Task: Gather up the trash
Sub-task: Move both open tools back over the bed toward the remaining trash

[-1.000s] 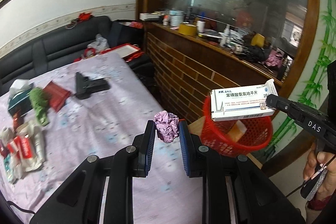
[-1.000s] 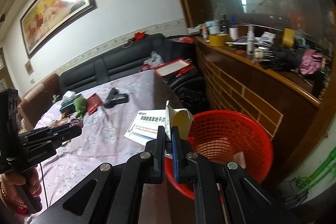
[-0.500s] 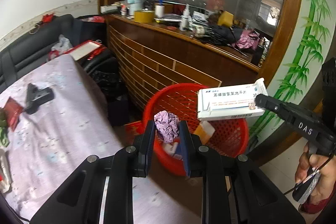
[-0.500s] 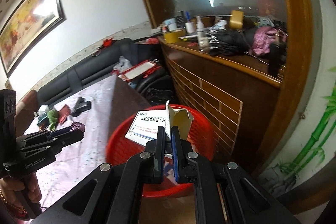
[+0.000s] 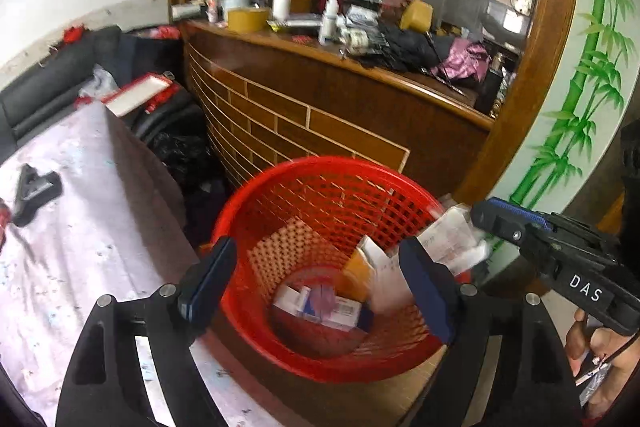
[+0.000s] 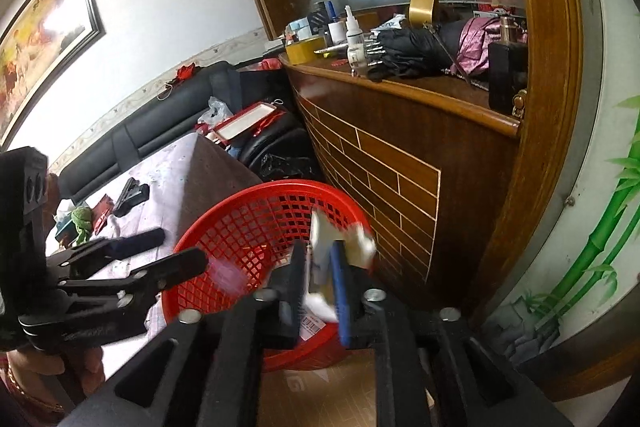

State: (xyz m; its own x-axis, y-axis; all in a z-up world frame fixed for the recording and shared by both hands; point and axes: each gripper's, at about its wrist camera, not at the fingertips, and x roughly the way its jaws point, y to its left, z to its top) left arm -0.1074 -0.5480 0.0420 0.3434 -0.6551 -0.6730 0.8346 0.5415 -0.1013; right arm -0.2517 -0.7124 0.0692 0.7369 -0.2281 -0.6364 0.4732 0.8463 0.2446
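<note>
A red mesh basket (image 5: 320,165) stands on the floor beside the table, with boxes and papers in its bottom. My left gripper (image 5: 320,279) hangs over it, its jaws opening wide with nothing pressed between them. The crumpled purple paper ball (image 5: 323,297) shows as a blur below them inside the basket. My right gripper (image 6: 319,279) is over the basket's (image 6: 256,199) right rim, jaws opening. The white medicine box (image 6: 320,251) is a blur between its fingers, slipping down. In the left wrist view this gripper (image 5: 486,217) and box (image 5: 452,235) are at the right.
The table with a pale floral cloth (image 5: 80,227) lies to the left, with a black tool (image 5: 34,189) and more litter (image 6: 82,221) on it. Behind the basket runs a wooden counter (image 5: 320,115) crowded with bottles and tape. A black sofa (image 6: 160,123) lines the wall.
Both grippers moved from above the table edge to over the basket and sank a little. The left jaws spread and the purple ball dropped. The right jaws parted and the box is slipping.
</note>
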